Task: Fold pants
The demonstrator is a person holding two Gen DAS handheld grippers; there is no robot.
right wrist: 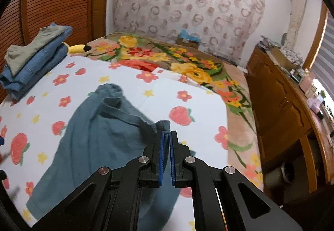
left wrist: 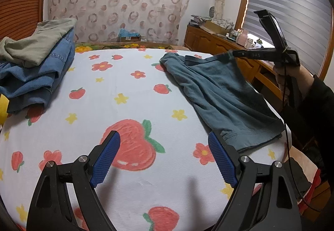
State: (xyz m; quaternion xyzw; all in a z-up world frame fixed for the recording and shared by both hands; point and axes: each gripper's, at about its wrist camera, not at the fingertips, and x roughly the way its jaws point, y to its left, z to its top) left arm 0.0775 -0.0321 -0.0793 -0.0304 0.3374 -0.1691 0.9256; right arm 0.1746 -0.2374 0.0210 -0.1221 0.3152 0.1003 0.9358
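Teal pants (left wrist: 221,93) lie on the right side of the strawberry-print bed sheet (left wrist: 129,105); they also show in the right wrist view (right wrist: 98,139). My right gripper (right wrist: 166,135) is shut on the pants' waistband and lifts that corner above the bed; it shows in the left wrist view (left wrist: 231,56) too. My left gripper (left wrist: 163,143) is open and empty, low over the sheet. Its right finger (left wrist: 221,158) is close to the pants' near hem.
A stack of folded clothes, blue denim (left wrist: 39,76) under a grey-green garment (left wrist: 35,45), sits at the bed's far left. A wooden dresser (right wrist: 281,105) with clutter stands to the right of the bed. A floral blanket (right wrist: 187,64) covers the far end.
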